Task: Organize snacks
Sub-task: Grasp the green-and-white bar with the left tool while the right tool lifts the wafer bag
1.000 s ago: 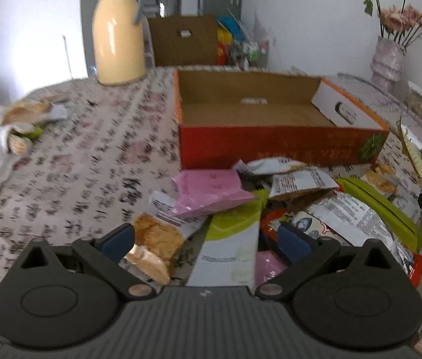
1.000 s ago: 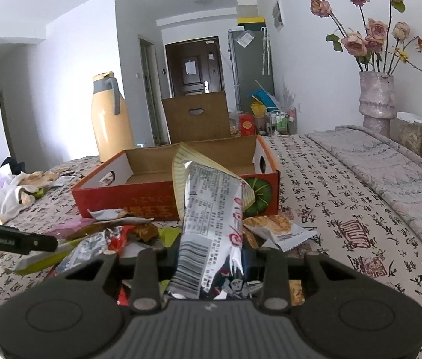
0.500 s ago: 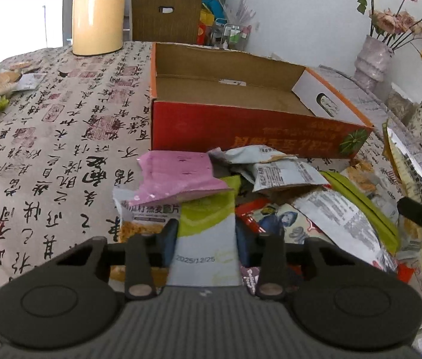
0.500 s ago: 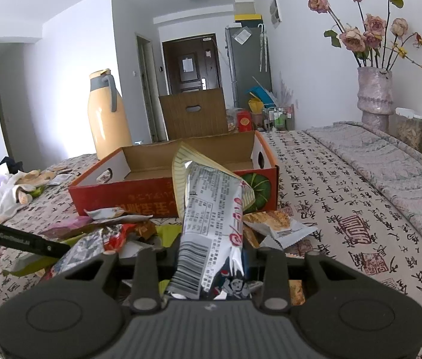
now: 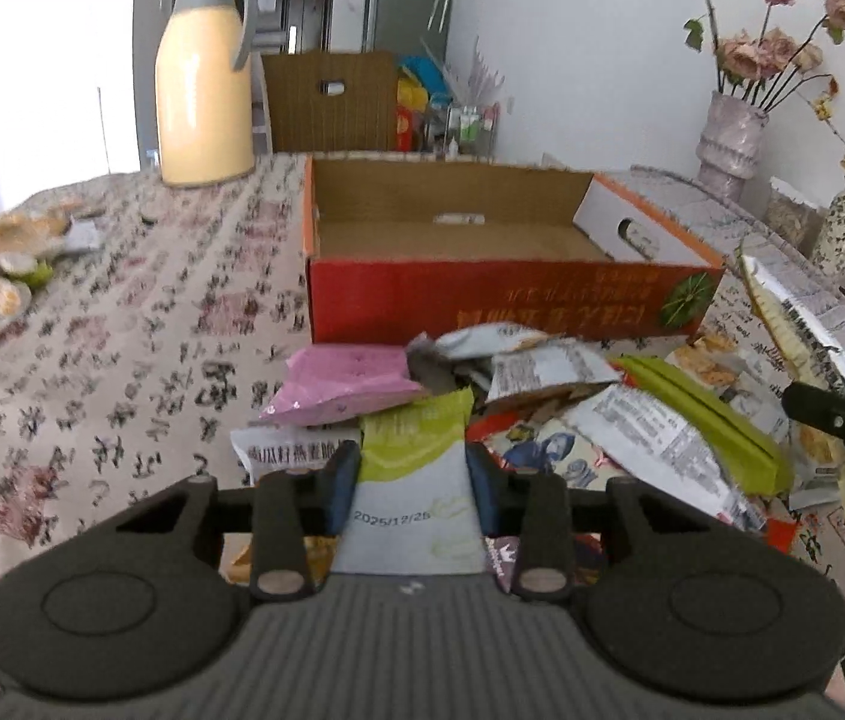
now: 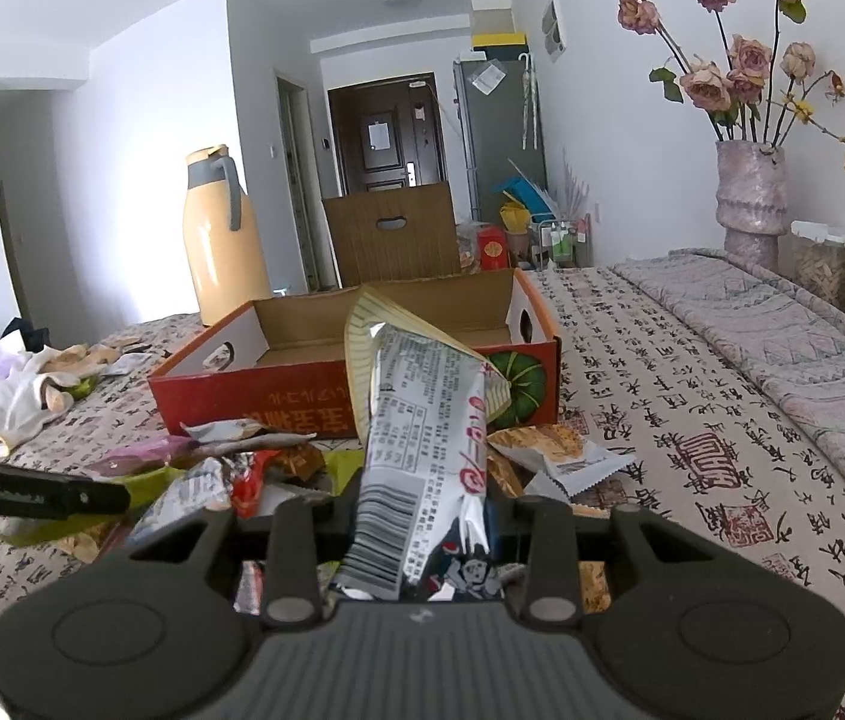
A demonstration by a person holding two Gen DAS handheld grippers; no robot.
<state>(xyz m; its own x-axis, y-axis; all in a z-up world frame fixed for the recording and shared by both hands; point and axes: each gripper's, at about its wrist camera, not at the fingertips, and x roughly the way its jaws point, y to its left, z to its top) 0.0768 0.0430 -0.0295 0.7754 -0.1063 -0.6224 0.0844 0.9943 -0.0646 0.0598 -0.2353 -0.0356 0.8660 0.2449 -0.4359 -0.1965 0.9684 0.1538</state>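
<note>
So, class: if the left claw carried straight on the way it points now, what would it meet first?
Most likely the pink packet, just ahead of the left claw and its green-and-white packet; beyond it stands the red box. Depth is uncertain.

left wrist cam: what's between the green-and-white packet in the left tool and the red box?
In the left wrist view, a pink packet and crumpled grey-white wrappers lie between the green-and-white packet and the red box, which looks empty.
</note>
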